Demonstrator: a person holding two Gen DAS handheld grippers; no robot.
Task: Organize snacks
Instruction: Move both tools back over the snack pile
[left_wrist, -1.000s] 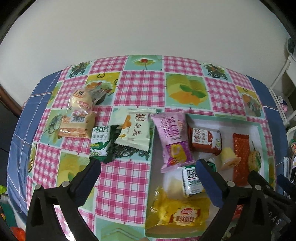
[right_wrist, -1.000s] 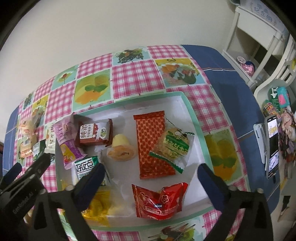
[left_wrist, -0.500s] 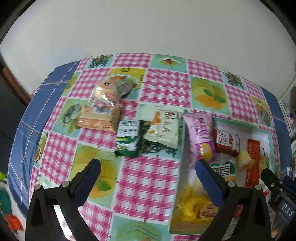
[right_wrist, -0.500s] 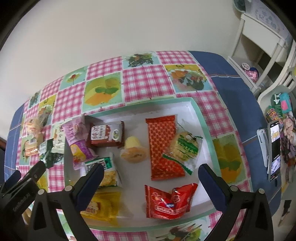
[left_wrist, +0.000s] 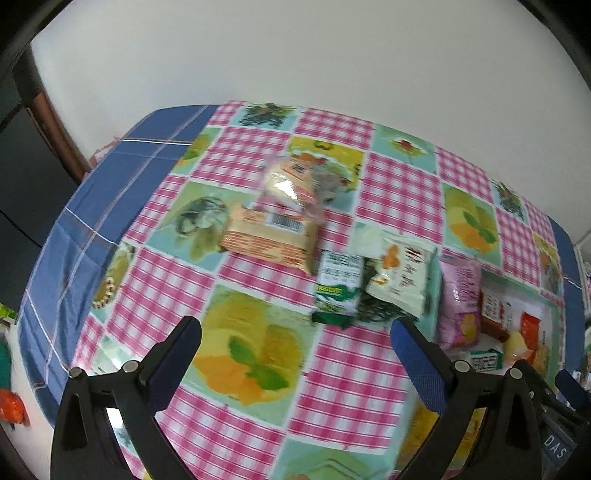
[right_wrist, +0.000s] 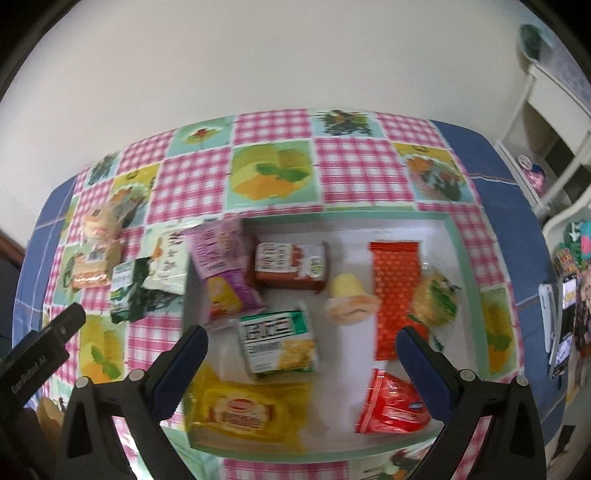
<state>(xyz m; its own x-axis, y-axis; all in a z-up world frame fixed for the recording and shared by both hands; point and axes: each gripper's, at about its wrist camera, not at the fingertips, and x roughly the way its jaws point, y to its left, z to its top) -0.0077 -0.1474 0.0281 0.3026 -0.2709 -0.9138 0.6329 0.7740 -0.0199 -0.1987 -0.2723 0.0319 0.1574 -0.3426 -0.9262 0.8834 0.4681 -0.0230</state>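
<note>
- Left gripper (left_wrist: 295, 350): jaws apart, empty, above bare tablecloth (left_wrist: 399, 192) short of loose packets.
- Right gripper (right_wrist: 301, 350): jaws apart, empty, over tray (right_wrist: 458, 236).
- Step, likely: reach for next stray; green packet (left_wrist: 338, 288) nearest, beside tray.
- Next, judged: advance, straddle, close.

We see bare cloth on the worktop (left_wrist: 258, 354) ahead of the left hand-held gripper (left_wrist: 295, 347); beyond it the green packet (left_wrist: 338, 291) and orange wafer pack (left_wrist: 269, 240) block passage. The tray (right_wrist: 467, 258) holds crowded snacks, its far strip free.
</note>
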